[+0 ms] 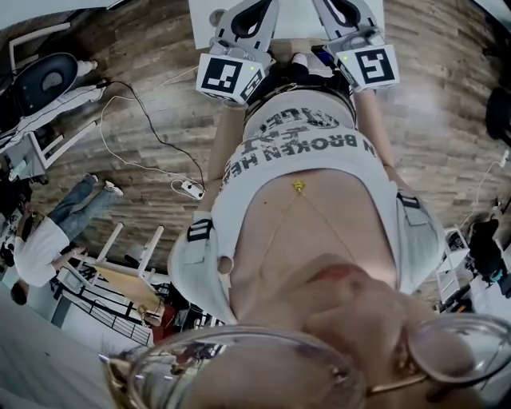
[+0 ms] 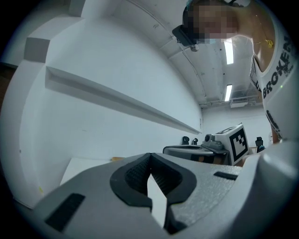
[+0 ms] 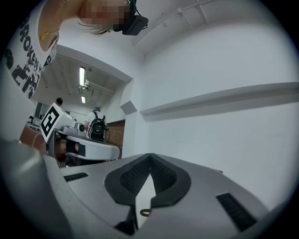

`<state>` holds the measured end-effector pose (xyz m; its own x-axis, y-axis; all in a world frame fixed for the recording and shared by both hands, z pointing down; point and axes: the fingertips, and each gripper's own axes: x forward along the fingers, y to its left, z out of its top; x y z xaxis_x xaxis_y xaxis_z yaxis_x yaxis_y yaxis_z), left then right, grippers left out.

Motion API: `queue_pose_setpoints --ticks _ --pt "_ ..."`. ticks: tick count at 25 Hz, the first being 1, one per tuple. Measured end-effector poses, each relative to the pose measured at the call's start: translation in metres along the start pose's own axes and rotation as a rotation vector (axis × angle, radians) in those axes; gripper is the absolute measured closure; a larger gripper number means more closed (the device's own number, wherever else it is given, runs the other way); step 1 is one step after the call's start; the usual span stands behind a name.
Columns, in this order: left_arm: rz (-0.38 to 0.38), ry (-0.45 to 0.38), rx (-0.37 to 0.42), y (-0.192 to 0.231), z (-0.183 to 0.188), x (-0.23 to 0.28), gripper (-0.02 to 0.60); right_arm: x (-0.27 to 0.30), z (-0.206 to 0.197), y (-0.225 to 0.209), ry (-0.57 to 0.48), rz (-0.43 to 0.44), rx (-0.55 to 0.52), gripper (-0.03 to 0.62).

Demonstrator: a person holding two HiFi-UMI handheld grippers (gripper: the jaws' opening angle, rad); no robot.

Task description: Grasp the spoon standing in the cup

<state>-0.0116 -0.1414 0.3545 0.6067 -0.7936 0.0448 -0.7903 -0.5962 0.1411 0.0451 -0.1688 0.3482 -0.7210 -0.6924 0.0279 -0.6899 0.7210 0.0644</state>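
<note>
No cup or spoon shows in any view. In the head view both grippers are held close against the person's waist and point away toward a white table (image 1: 292,17) at the top edge. My left gripper (image 1: 254,11) carries its marker cube (image 1: 229,77) and my right gripper (image 1: 348,9) carries its own cube (image 1: 373,66). In the left gripper view the left gripper (image 2: 149,159) has its black pads closed tip to tip with nothing between them. The right gripper (image 3: 149,158) looks the same in its own view, shut and empty. Both cameras face a bare white wall.
Wooden floor (image 1: 152,88) spreads around the person, with a cable and power strip (image 1: 190,189) lying at the left. Another person (image 1: 48,236) stands at the far left near furniture. A ledge (image 2: 117,100) runs along the white wall. A person with a backpack (image 3: 97,126) stands in the distance.
</note>
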Motion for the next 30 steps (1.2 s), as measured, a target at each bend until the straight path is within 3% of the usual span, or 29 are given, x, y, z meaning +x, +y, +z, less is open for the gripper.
queue_pose_setpoints --ticks 4,10,19,25,30 --pt "-0.054 0.013 -0.017 0.021 0.0 0.018 0.591 0.02 -0.006 -0.008 0.048 -0.044 0.011 0.588" --pt "-0.136 0.01 -0.008 0.015 0.016 0.038 0.591 0.023 0.01 -0.018 0.017 -0.074 0.018 0.588" --pt "-0.232 0.044 -0.006 0.021 -0.002 0.055 0.591 0.026 -0.011 -0.033 0.055 -0.194 0.049 0.588" --pt "-0.263 0.073 -0.022 0.097 -0.016 0.035 0.591 0.096 -0.034 -0.001 0.11 -0.219 0.065 0.588" --pt "-0.254 0.118 -0.024 0.1 -0.034 0.047 0.591 0.101 -0.049 -0.01 0.159 -0.196 0.058 0.588"
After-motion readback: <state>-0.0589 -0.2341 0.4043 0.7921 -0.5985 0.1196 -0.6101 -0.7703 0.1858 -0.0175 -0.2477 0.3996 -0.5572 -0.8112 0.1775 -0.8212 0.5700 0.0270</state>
